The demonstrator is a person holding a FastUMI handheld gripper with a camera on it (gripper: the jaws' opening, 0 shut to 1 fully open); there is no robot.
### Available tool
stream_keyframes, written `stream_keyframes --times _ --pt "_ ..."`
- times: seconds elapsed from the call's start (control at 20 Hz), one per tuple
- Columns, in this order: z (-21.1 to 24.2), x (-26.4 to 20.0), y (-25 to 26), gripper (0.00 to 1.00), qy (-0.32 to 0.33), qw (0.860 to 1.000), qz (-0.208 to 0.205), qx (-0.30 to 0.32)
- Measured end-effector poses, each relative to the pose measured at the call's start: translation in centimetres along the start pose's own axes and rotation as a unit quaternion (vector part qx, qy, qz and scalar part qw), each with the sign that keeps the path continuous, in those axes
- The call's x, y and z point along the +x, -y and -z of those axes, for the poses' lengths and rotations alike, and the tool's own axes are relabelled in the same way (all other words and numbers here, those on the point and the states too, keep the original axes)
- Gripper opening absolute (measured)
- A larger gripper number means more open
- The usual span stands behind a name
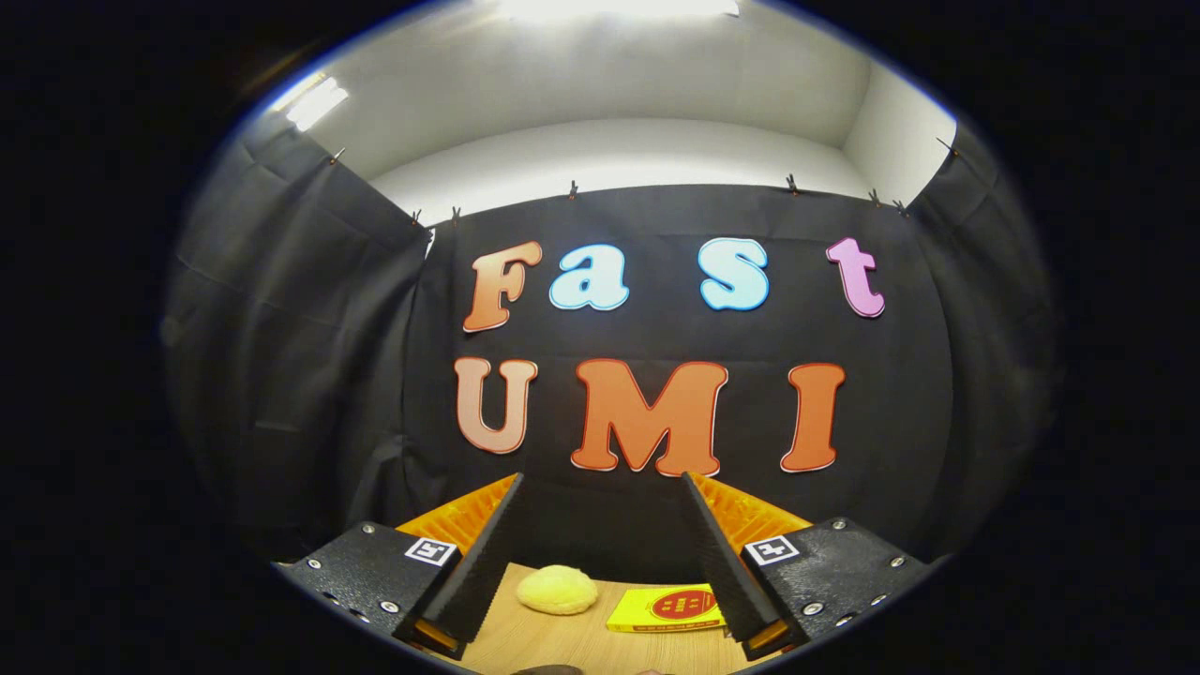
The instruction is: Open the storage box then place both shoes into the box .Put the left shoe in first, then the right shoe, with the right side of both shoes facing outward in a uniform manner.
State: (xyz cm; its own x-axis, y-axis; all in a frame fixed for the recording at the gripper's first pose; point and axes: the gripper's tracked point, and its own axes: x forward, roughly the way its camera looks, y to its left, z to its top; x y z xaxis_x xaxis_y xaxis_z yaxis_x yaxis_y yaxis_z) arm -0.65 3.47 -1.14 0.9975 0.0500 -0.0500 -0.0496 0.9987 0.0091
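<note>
Holding the gripper (602,487) up pretty high here, you've got its two fingers spread wide apart with nothing between them, just open air and the black cloth wall (309,375) of the booth beyond the tips. So it's wide open and has hold of nothing at all.

Down low, between the bases of the fingers, you can see a strip of the light wooden table (572,642). Two things sit on it near its far edge, right up against the foot of the cloth: a soft-looking pale yellow rounded lump (557,591), kind of like a sponge or a bun, and just beside it, toward your right finger, a flat yellow rectangular packet with a red round mark (667,609) on top. The two are close but not touching as far as I can tell. The packet's right end is tucked behind your right finger.

As for the storage box and the shoes, I honestly can't tell where they are from this angle.

Above the cloth there's a plain white wall and ceiling (619,150) with bright light panels (314,101).
</note>
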Motion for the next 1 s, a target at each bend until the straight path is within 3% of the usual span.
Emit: stream_keyframes --times 0.4,0.6,0.75,1.0 --pt "7.0 0.5 -4.5 0.94 -0.077 0.996 -0.046 0.029" --pt "10.9 0.4 -7.2 0.94 -0.126 0.986 -0.077 0.076" --pt "14.7 -0.2 -10.4 0.93 -0.191 0.964 -0.123 0.137" --pt "19.4 -1.3 -13.7 0.93 -0.282 0.924 -0.160 0.202"
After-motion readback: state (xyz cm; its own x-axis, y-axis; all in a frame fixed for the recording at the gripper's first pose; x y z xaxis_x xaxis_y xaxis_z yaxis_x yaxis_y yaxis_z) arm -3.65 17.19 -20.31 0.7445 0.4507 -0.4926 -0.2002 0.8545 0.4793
